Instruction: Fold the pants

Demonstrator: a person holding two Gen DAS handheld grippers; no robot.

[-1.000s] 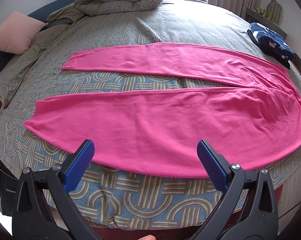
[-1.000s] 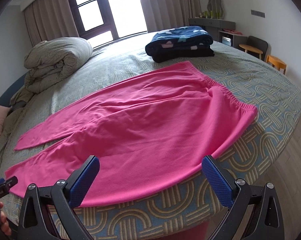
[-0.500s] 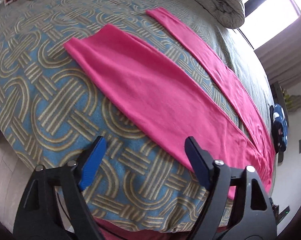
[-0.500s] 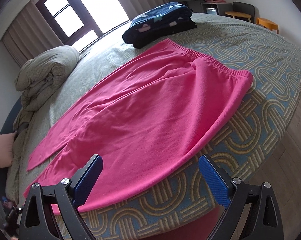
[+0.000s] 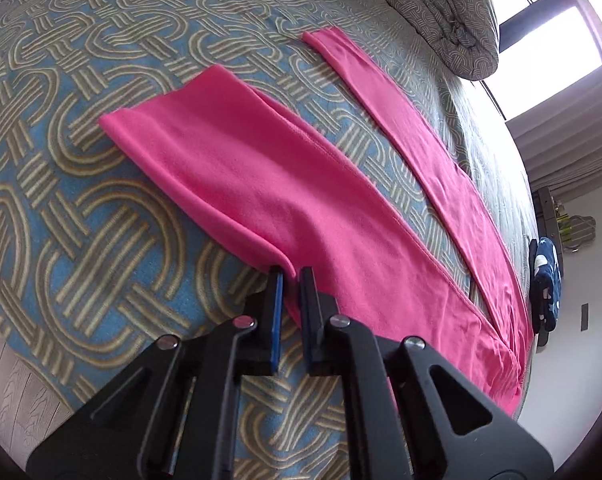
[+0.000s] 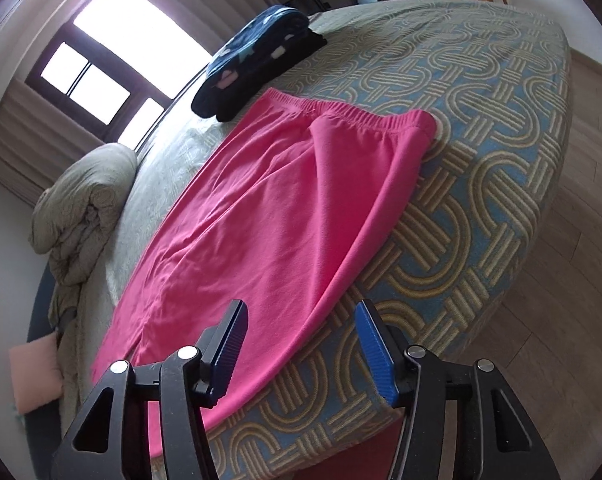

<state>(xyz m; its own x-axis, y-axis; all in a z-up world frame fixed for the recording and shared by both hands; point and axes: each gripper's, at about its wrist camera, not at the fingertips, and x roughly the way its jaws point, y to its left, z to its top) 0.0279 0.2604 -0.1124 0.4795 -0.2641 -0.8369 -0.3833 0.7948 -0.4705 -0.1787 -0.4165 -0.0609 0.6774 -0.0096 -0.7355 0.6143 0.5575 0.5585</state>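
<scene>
Pink pants (image 5: 285,184) lie spread flat on the patterned bed cover (image 5: 61,168), both legs apart. My left gripper (image 5: 291,276) is shut on the near edge of the closer leg, pinching a small fold of fabric. In the right wrist view the pants (image 6: 261,216) show their waistband end, with the elastic waistband (image 6: 353,116) at the far side. My right gripper (image 6: 301,320) is open, its blue pads straddling the near side edge of the pants just above the bed edge.
A folded dark blue garment (image 6: 257,56) sits on the bed beyond the waistband. A rolled grey duvet (image 6: 85,200) lies at the head end. A pink pillow (image 6: 33,376) is at the far left. Wooden floor (image 6: 581,280) borders the bed.
My left gripper moved in to the near leg's edge and shut on it. My right gripper came closer to the pants' side edge and narrowed a little, still open.
</scene>
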